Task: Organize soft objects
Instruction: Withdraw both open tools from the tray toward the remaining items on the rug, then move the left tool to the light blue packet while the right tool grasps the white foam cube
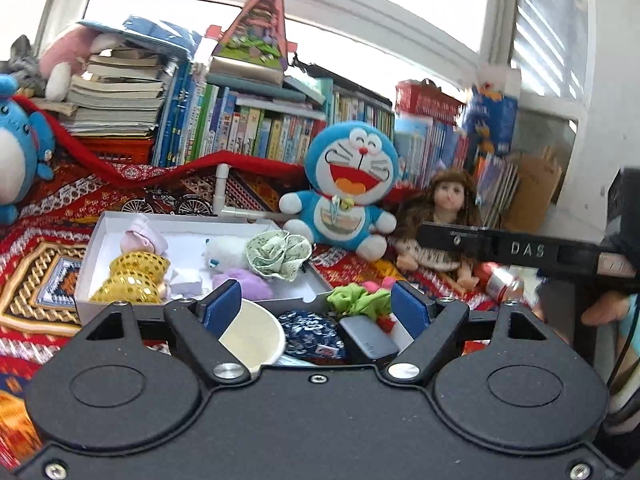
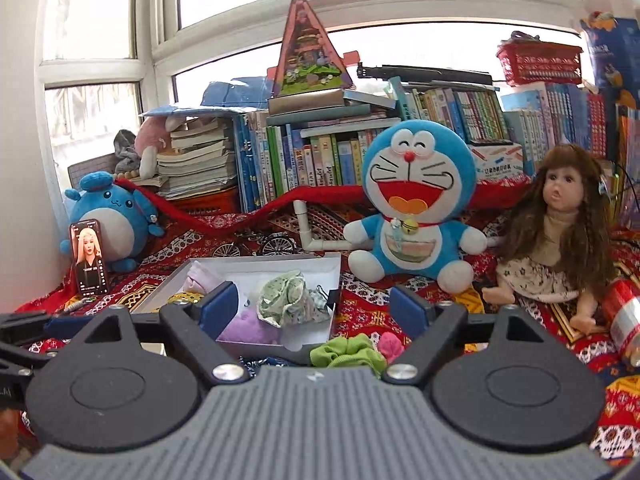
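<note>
A white box (image 1: pixel 100 240) on the patterned red cloth (image 2: pixel 372 304) holds a floral green scrunchie (image 1: pixel 278 254), a purple puff (image 1: pixel 244 280) and gold-sequined pieces (image 1: pixel 134 276); a bright green scrunchie (image 2: pixel 346 354) lies just outside its near corner. Both the left gripper (image 1: pixel 316 308) and right gripper (image 2: pixel 316 308) stand released, nothing between their blue pads. The right gripper's black bar, seen from the left wrist, reads "DAS"; a blue robot-cat plush (image 2: pixel 412 208) and a doll (image 2: pixel 560 240) sit behind.

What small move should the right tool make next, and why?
Probably ease the right tool forward and down onto the green scrunchie. Its jaws stand open with nothing between the pads, and the scrunchie lies on the red cloth just outside the white box, which already holds a floral scrunchie and other soft pieces. The left tool is also open and empty.
</note>
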